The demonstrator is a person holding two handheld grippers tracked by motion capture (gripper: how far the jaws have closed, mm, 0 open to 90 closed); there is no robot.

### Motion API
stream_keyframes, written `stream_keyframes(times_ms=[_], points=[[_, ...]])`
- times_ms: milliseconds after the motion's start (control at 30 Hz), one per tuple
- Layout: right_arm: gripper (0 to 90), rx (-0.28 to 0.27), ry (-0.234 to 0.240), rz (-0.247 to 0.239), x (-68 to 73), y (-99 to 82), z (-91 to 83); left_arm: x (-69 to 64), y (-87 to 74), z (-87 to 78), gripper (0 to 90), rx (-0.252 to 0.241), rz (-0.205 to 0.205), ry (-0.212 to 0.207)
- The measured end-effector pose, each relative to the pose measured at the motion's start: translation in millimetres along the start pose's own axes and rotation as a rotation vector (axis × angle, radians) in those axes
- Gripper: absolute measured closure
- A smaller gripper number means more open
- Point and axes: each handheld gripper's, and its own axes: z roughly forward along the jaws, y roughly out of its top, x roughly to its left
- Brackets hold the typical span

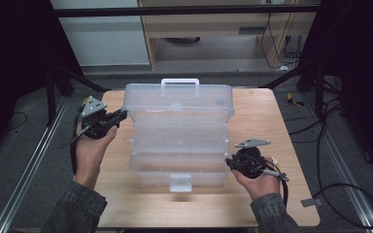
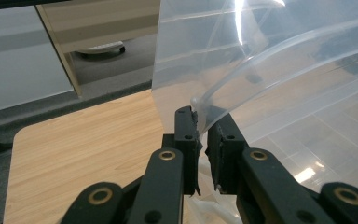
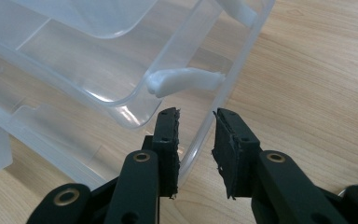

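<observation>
Slippage is our main worry here. The clear plastic organizer box [image 1: 177,136] sits in the middle of the wooden table [image 1: 272,116], its lid [image 1: 178,99] raised toward the far side, handle uppermost, and its inner tiers fanned open. We have the left gripper [image 1: 119,116] at the lid's left edge; in the left gripper view [image 2: 200,140] its jaws are pinched nearly together on that thin clear edge, so it is gripping the lid. The right gripper [image 1: 230,162] sits at the near right corner of the base. In the right gripper view [image 3: 196,135] its jaws straddle the base wall [image 3: 228,88], one inside and one outside, with a gap visible on either side — we judge it not yet clamped, merely bracketing the wall.

What could go wrong: the lid edge is slick and flexes, so any pull by the left hand could let it slide out of the pads and drop. With the right side loose, the whole light box could skid or twist across the table — or the white hinge arm [image 3: 186,80] just ahead of the jaws could snag them.
</observation>
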Motion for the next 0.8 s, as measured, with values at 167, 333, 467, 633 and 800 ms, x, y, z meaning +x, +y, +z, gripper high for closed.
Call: stream_keyframes(times_ms=[167, 333, 467, 633, 800], points=[[70.1, 0.001, 0.002, 0.001, -0.2, 0.2, 0.1, 1.3, 2.8, 1.8, 82.6, 0.005, 0.004, 0.003], [70.1, 0.002, 0.001, 0.0, -0.2, 0.5, 0.1, 1.7, 5.2, 3.2, 83.0, 0.004, 0.011, 0.013], [70.0, 0.002, 0.002, -0.001, -0.4, 0.5, 0.2, 2.1, 6.0, 4.2, 83.2, 0.004, 0.008, 0.009], [70.0, 0.003, 0.003, -0.001, -0.4, 0.6, 0.1, 3.2, 6.4, 4.8, 83.1, 0.001, -0.003, 0.003], [69.9, 0.003, 0.005, -0.002, -0.6, 0.7, 0.1, 3.4, 7.2, 5.2, 83.1, 0.003, -0.004, 0.003]])
